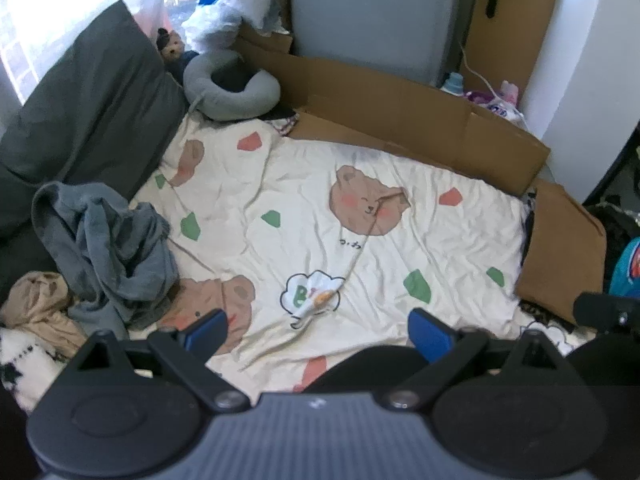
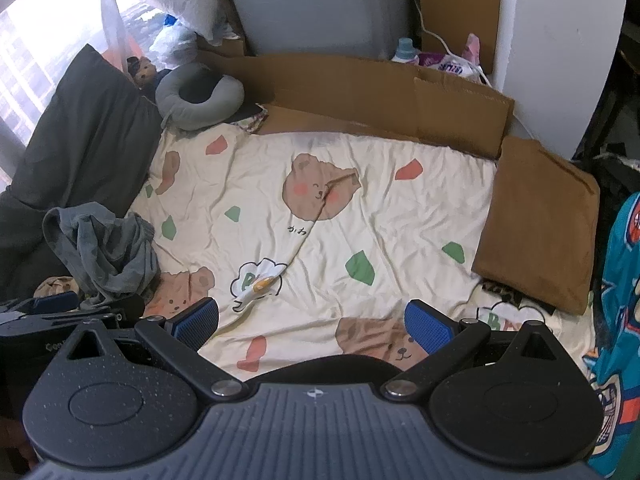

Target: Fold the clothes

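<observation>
Left claw [image 1: 318, 330] and right claw [image 2: 312, 322] level above bear-print sheet [image 1: 360, 248], both spread wide, empty

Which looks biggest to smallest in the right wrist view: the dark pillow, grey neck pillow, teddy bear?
1. Dark pillow
2. Grey neck pillow
3. Teddy bear, partly hidden and farthest away, so its true size is unsure.

On the bed [image 2: 400, 216]: one crumpled grey garment [image 2: 104, 248], one beige garment [image 1: 40, 304], one folded brown garment [image 2: 540, 232], one teal garment [image 2: 624, 280], one dark pillow [image 1: 92, 96], one grey neck pillow [image 2: 200, 96], one teddy bear [image 1: 170, 46].
</observation>
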A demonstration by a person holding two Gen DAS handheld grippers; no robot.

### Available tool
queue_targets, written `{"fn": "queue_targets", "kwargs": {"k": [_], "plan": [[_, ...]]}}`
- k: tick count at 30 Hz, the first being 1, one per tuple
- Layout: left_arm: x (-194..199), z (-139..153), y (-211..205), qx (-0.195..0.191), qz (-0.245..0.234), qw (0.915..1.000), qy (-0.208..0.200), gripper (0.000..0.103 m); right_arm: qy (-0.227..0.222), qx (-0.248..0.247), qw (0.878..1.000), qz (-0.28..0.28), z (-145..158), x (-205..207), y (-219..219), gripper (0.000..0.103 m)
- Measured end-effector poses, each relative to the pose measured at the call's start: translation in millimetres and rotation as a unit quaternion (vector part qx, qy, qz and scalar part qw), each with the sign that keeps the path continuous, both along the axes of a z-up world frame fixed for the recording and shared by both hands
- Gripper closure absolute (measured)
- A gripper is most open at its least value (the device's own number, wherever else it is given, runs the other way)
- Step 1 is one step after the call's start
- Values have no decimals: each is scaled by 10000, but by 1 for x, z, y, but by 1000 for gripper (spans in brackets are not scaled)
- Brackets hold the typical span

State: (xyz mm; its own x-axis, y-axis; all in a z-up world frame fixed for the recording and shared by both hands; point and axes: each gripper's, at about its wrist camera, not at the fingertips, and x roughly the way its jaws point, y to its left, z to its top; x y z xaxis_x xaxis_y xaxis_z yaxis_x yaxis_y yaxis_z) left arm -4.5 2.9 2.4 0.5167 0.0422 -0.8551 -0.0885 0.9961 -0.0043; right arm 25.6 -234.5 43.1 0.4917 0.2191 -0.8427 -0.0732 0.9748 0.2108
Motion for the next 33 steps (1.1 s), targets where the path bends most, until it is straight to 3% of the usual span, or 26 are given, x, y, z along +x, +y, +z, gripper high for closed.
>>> {"fn": "queue_targets", "kwargs": {"k": [8,33], "plan": [[3,2,0,178,-123,9997,118,5,-56,-82,9999,-65,6,-1,1,1],[0,43,63,118,455,9983,-340,5,-433,-31,9990,-73,30,4,2,1]]}}
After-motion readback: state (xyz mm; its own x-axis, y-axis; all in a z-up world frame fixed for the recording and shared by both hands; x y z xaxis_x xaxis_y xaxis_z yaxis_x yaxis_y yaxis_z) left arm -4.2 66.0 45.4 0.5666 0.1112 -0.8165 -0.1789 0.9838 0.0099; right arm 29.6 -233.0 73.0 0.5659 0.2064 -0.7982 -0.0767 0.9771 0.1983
